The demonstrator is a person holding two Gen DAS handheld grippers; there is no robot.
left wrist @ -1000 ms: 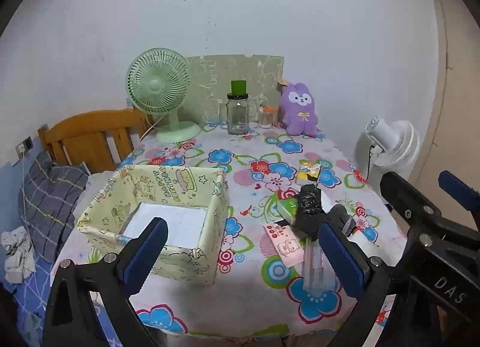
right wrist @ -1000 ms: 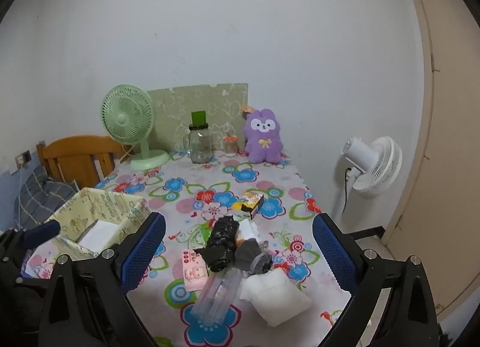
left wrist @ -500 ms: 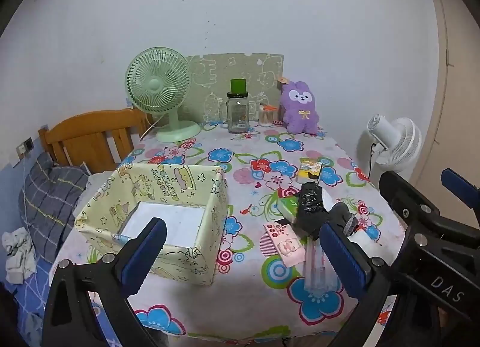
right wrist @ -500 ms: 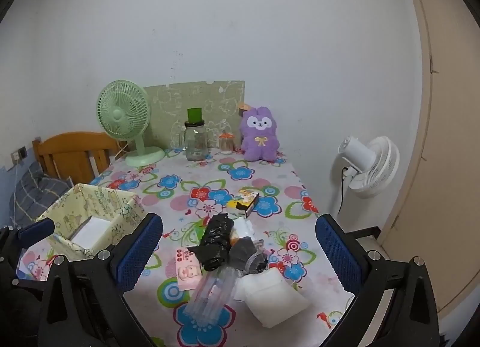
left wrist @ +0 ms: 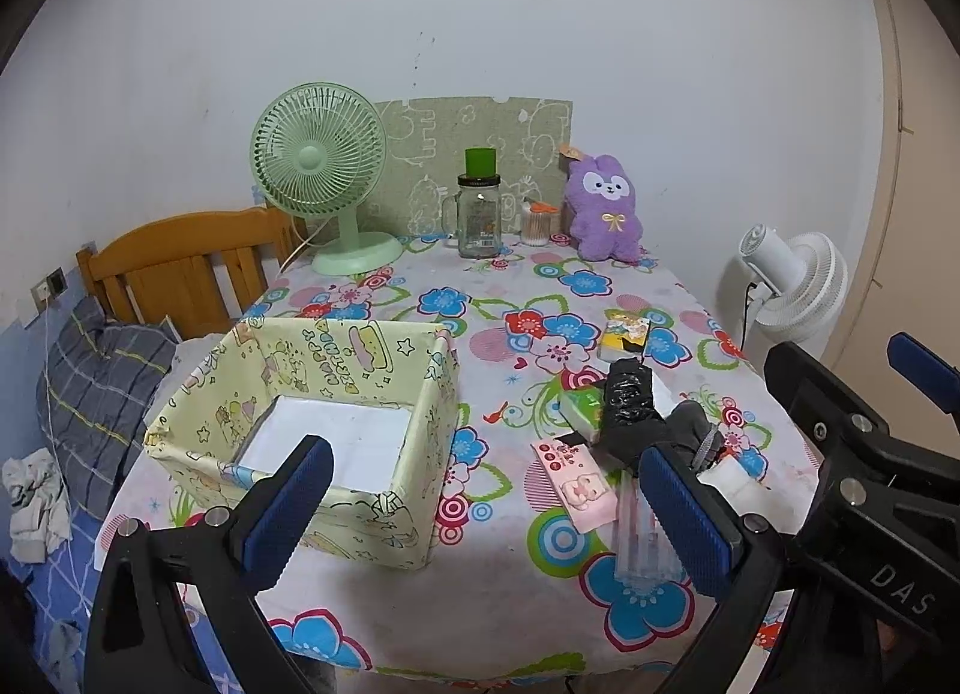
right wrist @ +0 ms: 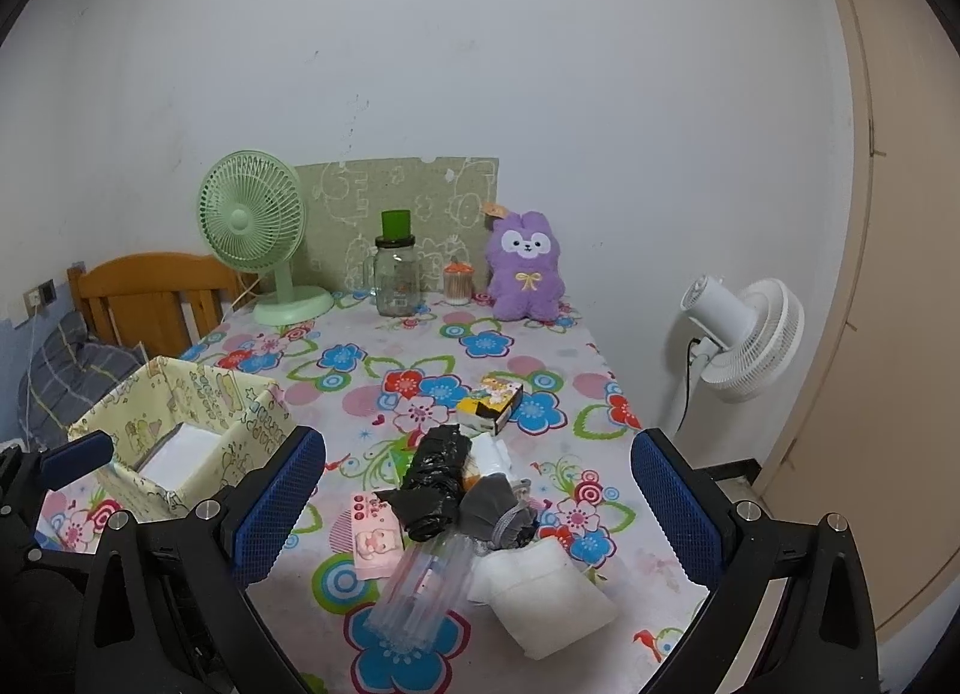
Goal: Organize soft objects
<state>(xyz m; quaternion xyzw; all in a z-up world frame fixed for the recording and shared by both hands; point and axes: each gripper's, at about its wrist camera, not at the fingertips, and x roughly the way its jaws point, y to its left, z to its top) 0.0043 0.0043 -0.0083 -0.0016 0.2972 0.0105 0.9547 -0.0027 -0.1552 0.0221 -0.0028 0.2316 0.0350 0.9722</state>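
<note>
Nothing's been picked up yet: both the left gripper [left wrist: 474, 508] and right gripper [right wrist: 477, 505] are held wide, empty. The black bag [right wrist: 435, 481], dead ahead between the right fingers, probably gets approached first.

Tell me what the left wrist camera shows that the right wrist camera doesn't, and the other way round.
Only the left wrist view shows the crumpled cloth on the bed and the white floor of the box nearly whole. Only the right wrist view shows the folded white cloth fully and the door frame. Both show the green fan, the purple plush, the black bag, and both grippers, left and right, open.
</note>
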